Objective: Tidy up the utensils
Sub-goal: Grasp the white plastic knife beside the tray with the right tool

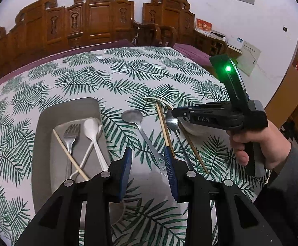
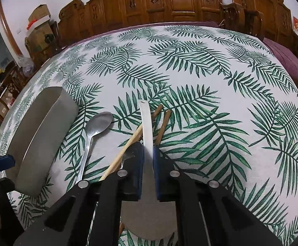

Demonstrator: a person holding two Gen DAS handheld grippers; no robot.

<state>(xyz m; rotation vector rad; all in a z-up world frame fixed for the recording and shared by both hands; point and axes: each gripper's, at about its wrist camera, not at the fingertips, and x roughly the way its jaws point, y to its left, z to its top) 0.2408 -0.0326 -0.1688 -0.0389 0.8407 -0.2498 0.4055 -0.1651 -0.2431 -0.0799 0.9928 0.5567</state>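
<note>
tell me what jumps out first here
The right gripper is shut on a white spoon handle among loose chopsticks on the leaf-print tablecloth. To the left, a grey tray already holds a fork and a white spoon.

Palm-leaf tabletop and carved wooden furniture

Beyond the tongs, a leaf-printed cloth (image 2: 189, 65) covers the tabletop; past its far edge stand carved wooden chair backs (image 1: 95, 18), a purple cushion (image 1: 192, 51) to their right, and cardboard boxes (image 2: 39, 26) far left by the white wall (image 1: 210, 0).
</note>
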